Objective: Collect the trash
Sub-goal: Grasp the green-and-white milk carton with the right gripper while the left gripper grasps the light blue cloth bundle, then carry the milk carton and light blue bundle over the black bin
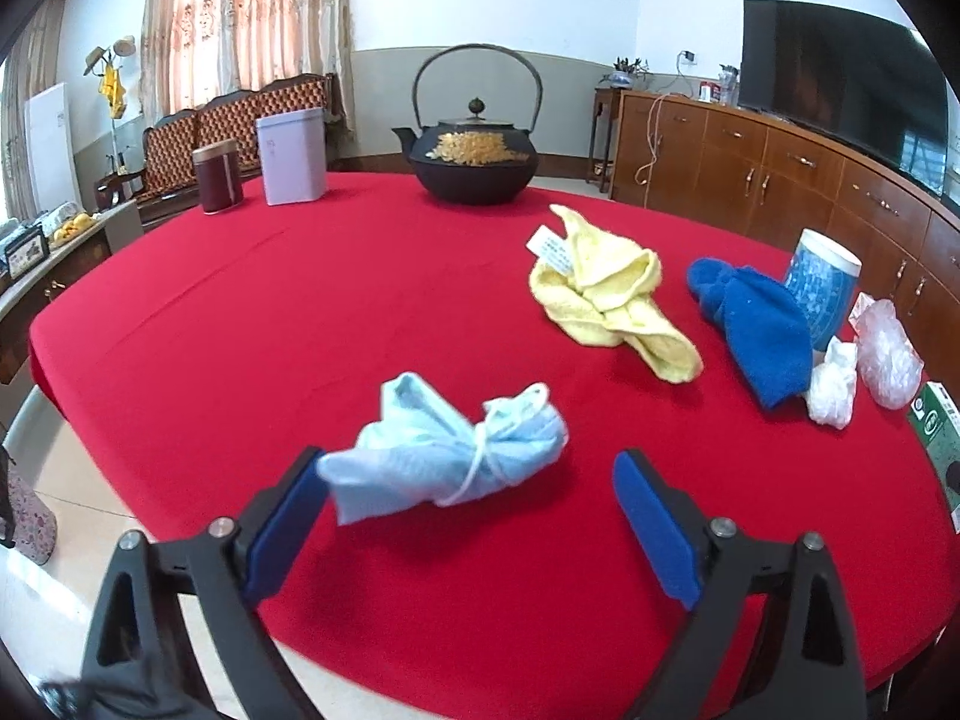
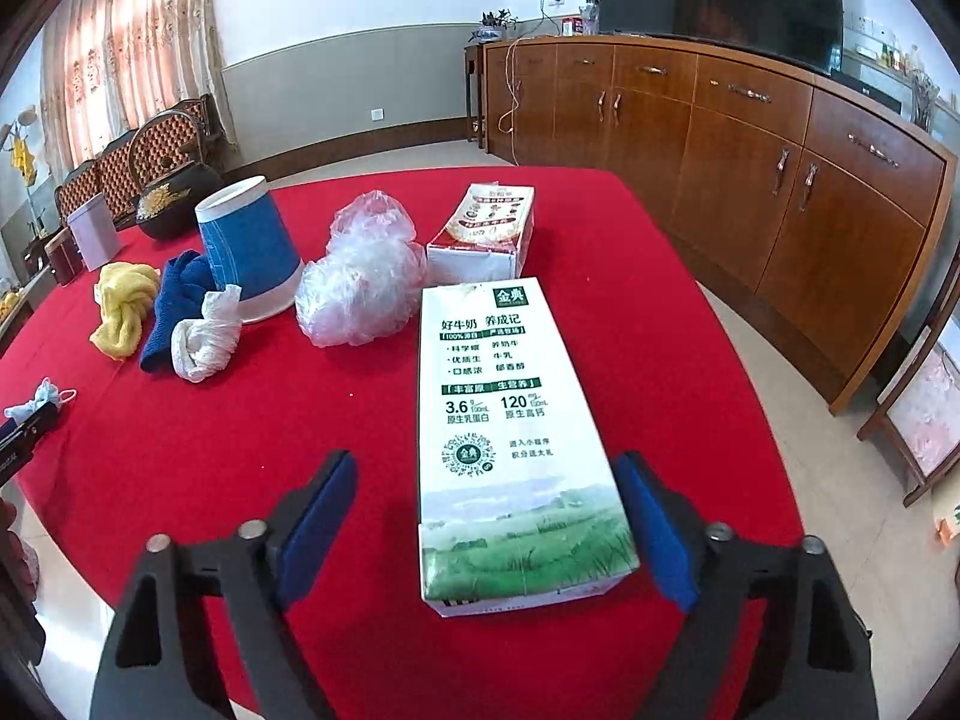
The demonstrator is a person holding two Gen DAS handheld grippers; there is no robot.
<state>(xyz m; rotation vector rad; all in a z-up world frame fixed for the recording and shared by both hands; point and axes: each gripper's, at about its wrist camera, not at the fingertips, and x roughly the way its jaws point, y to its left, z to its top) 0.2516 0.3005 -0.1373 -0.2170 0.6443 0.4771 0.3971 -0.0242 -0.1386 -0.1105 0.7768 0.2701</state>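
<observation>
**Mia:** Where is the left gripper [image 1: 471,516]?

**Tom:** It hangs low over the near edge of the round table with the red cloth [image 1: 240,330], pointing across it. Its two blue fingers are spread wide apart. A crumpled light blue face mask with a white string [image 1: 444,450] lies between them. The left finger [image 1: 288,531] looks like it touches the mask. The right one is apart from it.

**Mia:** And the right gripper [image 2: 486,519]?

**Tom:** It is low too, and spread wide, holding nothing. A long white and green milk carton [image 2: 510,438] lies flat between its fingers, close to the right finger [image 2: 654,531].

**Mia:** What other trash is there?

**Tom:** Farther off sit a clear crumpled plastic bag [image 2: 360,282], a small white plastic wad [image 2: 204,342], and a red and white box [image 2: 486,228]. To the left are an upside-down blue paper cup [image 2: 249,246], a blue cloth [image 1: 756,324] and a yellow cloth [image 1: 612,294].
</observation>
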